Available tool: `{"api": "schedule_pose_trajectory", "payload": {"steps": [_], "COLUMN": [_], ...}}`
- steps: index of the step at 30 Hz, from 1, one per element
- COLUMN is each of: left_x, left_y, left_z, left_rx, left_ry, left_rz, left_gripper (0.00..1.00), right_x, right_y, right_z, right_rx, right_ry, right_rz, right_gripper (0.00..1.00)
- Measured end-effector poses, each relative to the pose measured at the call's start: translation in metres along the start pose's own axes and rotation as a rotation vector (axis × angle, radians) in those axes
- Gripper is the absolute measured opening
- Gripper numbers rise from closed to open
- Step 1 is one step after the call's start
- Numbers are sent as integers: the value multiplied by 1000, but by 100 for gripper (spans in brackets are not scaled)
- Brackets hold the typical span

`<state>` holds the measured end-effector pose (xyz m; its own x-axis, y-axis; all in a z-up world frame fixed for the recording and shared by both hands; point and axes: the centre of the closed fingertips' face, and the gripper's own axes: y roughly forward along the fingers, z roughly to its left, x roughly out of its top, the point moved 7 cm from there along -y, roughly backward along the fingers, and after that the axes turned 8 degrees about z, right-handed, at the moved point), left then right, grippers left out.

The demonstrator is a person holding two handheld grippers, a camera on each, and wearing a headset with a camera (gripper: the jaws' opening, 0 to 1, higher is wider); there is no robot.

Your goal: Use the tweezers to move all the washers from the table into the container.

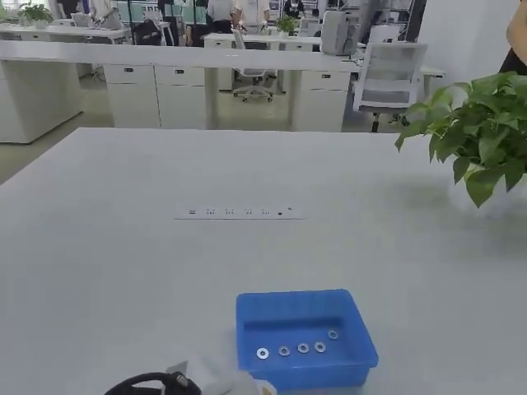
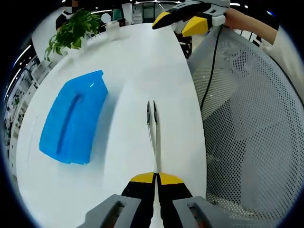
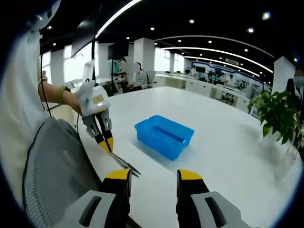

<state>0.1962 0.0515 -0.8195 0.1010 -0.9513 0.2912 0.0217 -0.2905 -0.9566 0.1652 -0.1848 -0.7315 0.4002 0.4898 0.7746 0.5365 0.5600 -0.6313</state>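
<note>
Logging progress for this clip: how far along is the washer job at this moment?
Done: five washers lie in the blue container. In hand: the left gripper is shut on the tweezers, their tips empty; the right gripper is open and holds nothing. Left: likely nothing, as I make out no loose washer on the table, though its near edge is out of frame.

Bright, even light from ceiling strips (image 3: 118, 16), soft shadows, fisheye bending at both gripper views' edges
</note>
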Motion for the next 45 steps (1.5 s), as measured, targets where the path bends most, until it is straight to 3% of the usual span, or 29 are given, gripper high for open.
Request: {"api": "schedule_pose_trajectory", "payload": {"steps": [10,15,17,19,20,23,24,26,31,35,37,39,41,45], "left_x": [0,2,3,5,8,9,10,9,3,-9,-16,-18,-21,-21], "left_y": [0,-2,-7,-13,-19,-36,-44,-53,-87,-106,-113,-117,-123,-130], "left_z": [-8,-10,-11,-15,-14,-18,-18,-21,-27,-34,-37,-40,-45,-47], "left_rx": [40,87,141,152,199,249,289,321,465,566,615,651,698,803], "left_ry": [-72,-129,-176,-193,-221,-319,-355,-426,-623,-769,-812,-837,-868,-853], "left_rz": [63,90,98,90,58,-13,-59,-122,-396,-602,-683,-728,-810,-945], "left_gripper": [0,0,4,4,4,11,17,26,49,64,70,78,85,97], "right_x": [3,5,5,5,5,4,4,3,7,11,12,12,10,6], "right_y": [-12,-17,-18,-19,-18,-16,-15,-13,-9,-7,-8,-9,-11,-15], "right_z": [-2,-12,-15,-18,-19,-21,-21,-20,-20,-22,-25,-30,-37,-47], "right_rx": [77,121,138,158,168,185,191,209,217,191,172,133,90,31], "right_ry": [-27,-46,-53,-57,-64,-71,-72,-74,-71,-62,-41,-29,-11,35], "right_rz": [-70,-92,-100,-102,-101,-102,-103,-103,-143,-179,-196,-205,-218,-240], "right_gripper": [40,41,42,41,41,42,42,45,57,77,82,86,91,99]}}
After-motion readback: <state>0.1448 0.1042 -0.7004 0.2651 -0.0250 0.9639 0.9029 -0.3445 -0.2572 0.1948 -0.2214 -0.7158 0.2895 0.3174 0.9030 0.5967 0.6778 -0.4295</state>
